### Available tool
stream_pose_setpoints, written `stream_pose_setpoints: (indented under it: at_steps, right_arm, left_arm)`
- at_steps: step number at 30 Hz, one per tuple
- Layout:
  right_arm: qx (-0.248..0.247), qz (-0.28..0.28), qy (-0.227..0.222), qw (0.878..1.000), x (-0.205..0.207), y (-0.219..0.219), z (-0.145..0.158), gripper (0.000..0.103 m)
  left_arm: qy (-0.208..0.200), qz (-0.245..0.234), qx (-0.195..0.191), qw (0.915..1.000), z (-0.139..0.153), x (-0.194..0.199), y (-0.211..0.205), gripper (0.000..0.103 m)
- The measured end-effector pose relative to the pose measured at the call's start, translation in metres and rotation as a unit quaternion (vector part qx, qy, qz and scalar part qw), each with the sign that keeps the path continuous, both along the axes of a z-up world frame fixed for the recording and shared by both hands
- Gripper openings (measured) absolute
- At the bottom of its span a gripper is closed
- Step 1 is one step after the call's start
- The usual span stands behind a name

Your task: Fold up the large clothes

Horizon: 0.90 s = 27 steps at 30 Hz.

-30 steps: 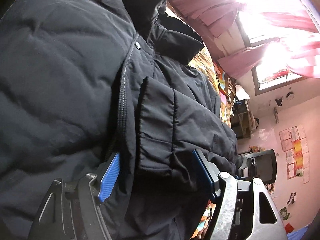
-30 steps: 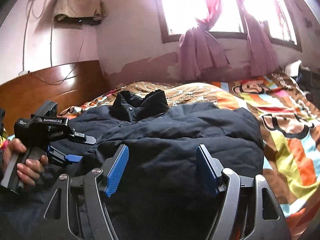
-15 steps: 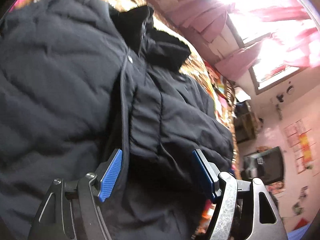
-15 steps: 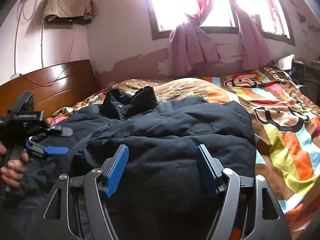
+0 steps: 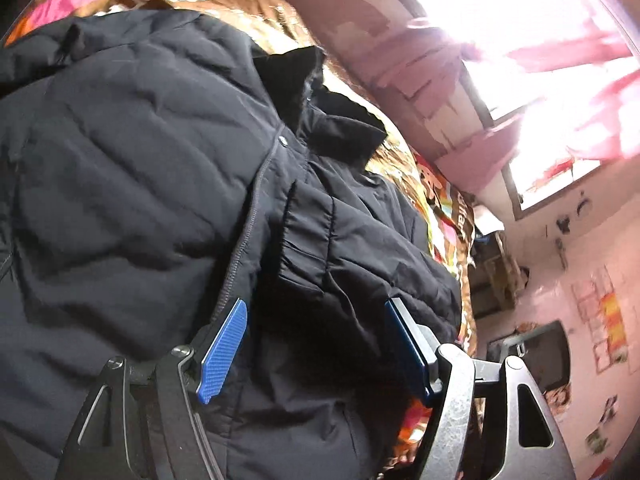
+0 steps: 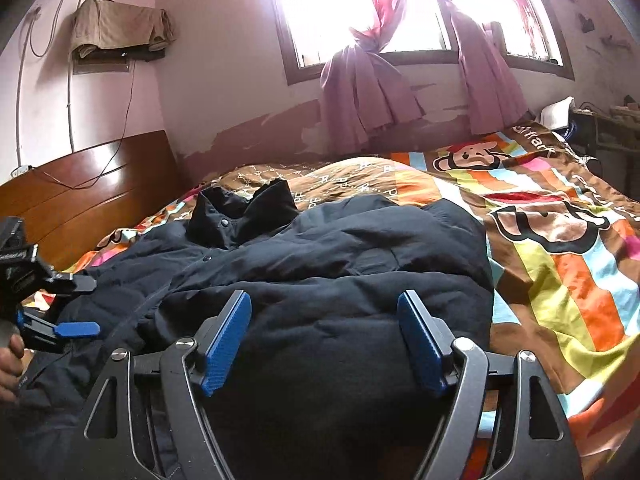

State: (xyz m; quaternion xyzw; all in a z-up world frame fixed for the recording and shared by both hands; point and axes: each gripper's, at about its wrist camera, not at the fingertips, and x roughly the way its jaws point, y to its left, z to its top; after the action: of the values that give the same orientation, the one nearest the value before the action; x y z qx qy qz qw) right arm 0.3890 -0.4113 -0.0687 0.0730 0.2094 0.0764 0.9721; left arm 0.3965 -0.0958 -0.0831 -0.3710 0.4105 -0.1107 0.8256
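A black padded jacket point(image 6: 320, 264) lies on the bed point(image 6: 560, 248). Right gripper point(image 6: 324, 340) jaws, just widening, and left gripper point(image 5: 316, 344) jaws, apparently unclamped, stand apart over it.

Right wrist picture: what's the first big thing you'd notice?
The big black puffy jacket spread across the bed, collar toward the headboard. Under it glows a bright striped blanket with cartoon monkeys, and pink knotted curtains hang at the sunny windows behind.

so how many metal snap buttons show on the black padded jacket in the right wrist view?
2: one metal snap button on the black padded jacket's raised collar, another just below on the front placket. Folds may hide more.
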Motion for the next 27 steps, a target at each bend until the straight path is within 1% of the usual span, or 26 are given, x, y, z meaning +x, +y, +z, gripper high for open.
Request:
stream_pose_setpoints:
  at_steps: [2, 4, 6, 7, 8, 9, 10, 13, 14, 15, 16, 18, 20, 22, 25, 27]
  right_arm:
    - [-0.001, 0.000, 0.000, 1.000, 0.001, 0.000, 0.000, 0.071]
    - [-0.003, 0.000, -0.002, 1.000, 0.001, 0.000, 0.000, 0.073]
    - [-0.007, -0.003, -0.006, 1.000, 0.001, 0.001, 0.000, 0.075]
    - [-0.010, -0.007, -0.008, 1.000, 0.001, 0.001, 0.000, 0.076]
    - [-0.014, -0.011, -0.009, 1.000, 0.001, 0.001, 0.000, 0.076]
    - [-0.019, -0.015, -0.010, 1.000, 0.001, 0.001, 0.000, 0.076]
    - [-0.023, -0.019, -0.011, 0.999, 0.002, 0.001, 0.000, 0.076]
    - [-0.023, -0.028, -0.014, 0.999, 0.002, -0.004, 0.001, 0.077]
    - [-0.022, -0.031, -0.015, 0.999, 0.002, -0.005, 0.001, 0.077]
    - [-0.020, -0.033, -0.015, 0.999, 0.002, -0.006, 0.000, 0.077]
    - [-0.018, -0.036, -0.014, 0.999, 0.003, -0.008, 0.000, 0.077]
    - [-0.019, -0.037, -0.013, 0.999, 0.002, -0.008, -0.002, 0.077]
    - [-0.026, -0.041, -0.017, 0.999, 0.000, -0.007, -0.004, 0.077]
    - [-0.032, -0.045, -0.027, 0.998, -0.004, -0.006, -0.003, 0.077]
    - [-0.040, -0.051, -0.046, 0.997, -0.013, -0.004, 0.001, 0.077]
    - [-0.045, -0.050, -0.056, 0.996, -0.021, 0.000, 0.006, 0.077]
  left_arm:
    - [0.021, -0.024, -0.019, 0.9993, -0.013, 0.013, -0.008, 0.068]
    - [0.054, -0.040, -0.057, 0.9961, -0.031, 0.029, -0.012, 0.068]
    - [0.086, -0.030, -0.098, 0.9909, -0.051, 0.046, -0.014, 0.068]
    - [0.101, -0.015, -0.108, 0.9889, -0.059, 0.053, -0.013, 0.068]
    - [0.108, 0.004, -0.120, 0.9870, -0.064, 0.058, -0.010, 0.068]
    - [0.105, 0.016, -0.131, 0.9856, -0.066, 0.060, -0.008, 0.067]
    - [0.101, 0.026, -0.134, 0.9855, -0.064, 0.062, -0.007, 0.066]
    - [0.073, 0.036, -0.115, 0.9901, -0.050, 0.063, -0.005, 0.053]
    - [0.062, 0.035, -0.100, 0.9924, -0.044, 0.063, -0.005, 0.038]
    - [0.055, 0.034, -0.085, 0.9942, -0.039, 0.061, -0.006, 0.014]
    - [0.050, 0.030, -0.072, 0.9957, -0.035, 0.061, -0.005, 0.010]
    - [0.036, 0.032, -0.059, 0.9971, -0.027, 0.059, -0.002, 0.008]
    - [0.012, 0.038, -0.026, 0.9989, -0.011, 0.052, 0.002, 0.008]
    - [-0.013, 0.040, -0.001, 0.9991, 0.008, 0.045, 0.009, 0.007]
    - [-0.059, 0.039, 0.040, 0.9967, 0.039, 0.029, 0.022, 0.007]
    - [-0.091, 0.041, 0.080, 0.9918, 0.063, 0.017, 0.031, 0.007]
